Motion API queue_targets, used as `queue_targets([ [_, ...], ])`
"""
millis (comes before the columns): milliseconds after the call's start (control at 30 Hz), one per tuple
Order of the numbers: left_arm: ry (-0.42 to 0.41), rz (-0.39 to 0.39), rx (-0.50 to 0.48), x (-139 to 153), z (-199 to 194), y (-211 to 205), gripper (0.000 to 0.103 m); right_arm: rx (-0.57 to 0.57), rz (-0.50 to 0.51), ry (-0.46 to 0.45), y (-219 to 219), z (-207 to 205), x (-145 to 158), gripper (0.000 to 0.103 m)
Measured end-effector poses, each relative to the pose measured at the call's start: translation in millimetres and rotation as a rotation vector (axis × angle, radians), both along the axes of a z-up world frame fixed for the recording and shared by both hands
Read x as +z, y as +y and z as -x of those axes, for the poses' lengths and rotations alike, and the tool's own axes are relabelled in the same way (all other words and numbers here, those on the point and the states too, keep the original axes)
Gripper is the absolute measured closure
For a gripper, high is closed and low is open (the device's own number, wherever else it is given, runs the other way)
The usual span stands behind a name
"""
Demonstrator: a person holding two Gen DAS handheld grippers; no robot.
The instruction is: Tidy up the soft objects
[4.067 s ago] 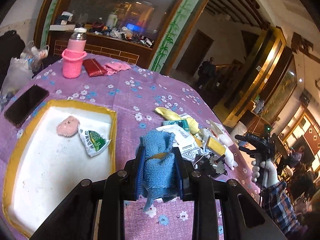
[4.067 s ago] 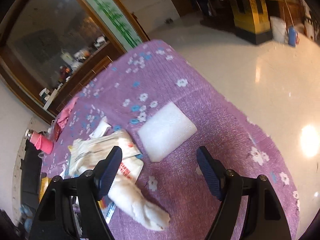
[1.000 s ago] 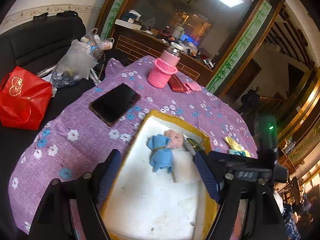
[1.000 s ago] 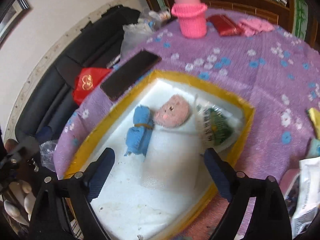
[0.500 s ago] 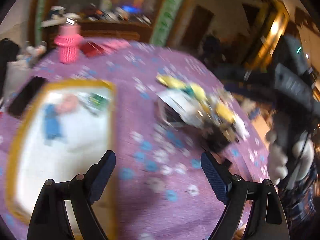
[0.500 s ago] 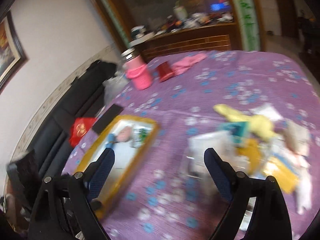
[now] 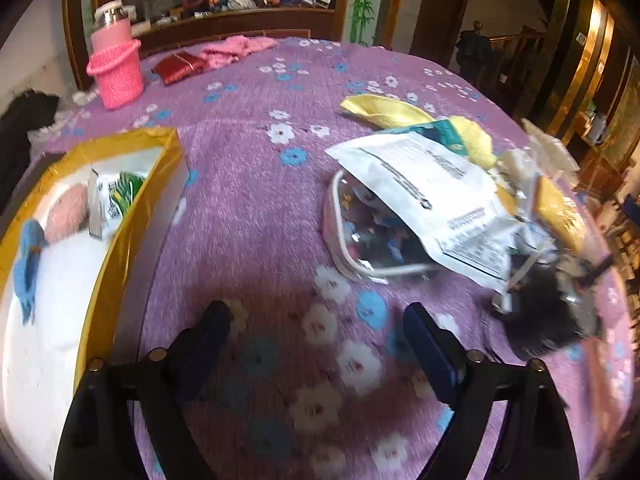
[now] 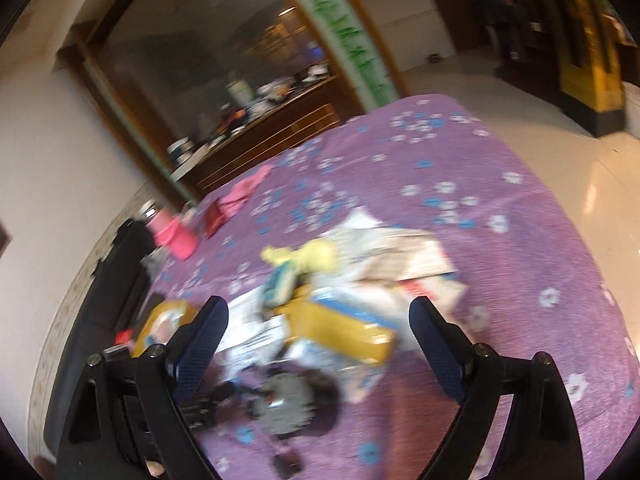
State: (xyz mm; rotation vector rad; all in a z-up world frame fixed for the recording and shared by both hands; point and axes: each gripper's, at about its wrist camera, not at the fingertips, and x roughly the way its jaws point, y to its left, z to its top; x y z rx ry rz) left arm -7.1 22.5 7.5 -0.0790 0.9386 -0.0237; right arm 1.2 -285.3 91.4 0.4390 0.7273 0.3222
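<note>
Both grippers have swung away from the yellow-rimmed tray (image 7: 132,200) toward the pile (image 7: 440,200). Left gripper (image 7: 316,344), jaws just opened wide, holds nothing; right gripper (image 8: 318,344) hangs wide and empty. Blue cloth (image 7: 26,264), pink pad (image 7: 66,212) and packet (image 7: 112,200) lie in the tray; the pile remains unsorted.

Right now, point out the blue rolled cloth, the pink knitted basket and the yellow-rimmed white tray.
blue rolled cloth (image 7: 27,258), left wrist view, middle of the roll.
pink knitted basket (image 7: 119,74), left wrist view, front wall.
yellow-rimmed white tray (image 7: 105,280), left wrist view, right rim.
</note>
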Motion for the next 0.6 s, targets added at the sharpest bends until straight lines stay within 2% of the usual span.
queue_targets([
  [33, -0.004, -0.011, -0.012, -3.0, -1.2, -3.8, 0.001, -0.015, -0.005, 0.003, -5.6, -1.8, -4.3, 0.012],
  [100, 0.001, -0.077, -0.031, -5.3, -2.4, -13.3, 0.000, -0.065, -0.017, 0.012, -20.6, -8.8, -17.8, 0.012],
  [433, 0.004, -0.062, -0.032, -5.9, -1.7, -10.7, 0.000, -0.197, -0.046, -0.008, -64.7, -12.1, -51.8, 0.012],
  [600, 0.003, -0.062, -0.032, -6.0, -1.6, -10.6, 0.000, -0.228, -0.022, 0.034, -68.6, -17.2, -61.1, 0.012],
])
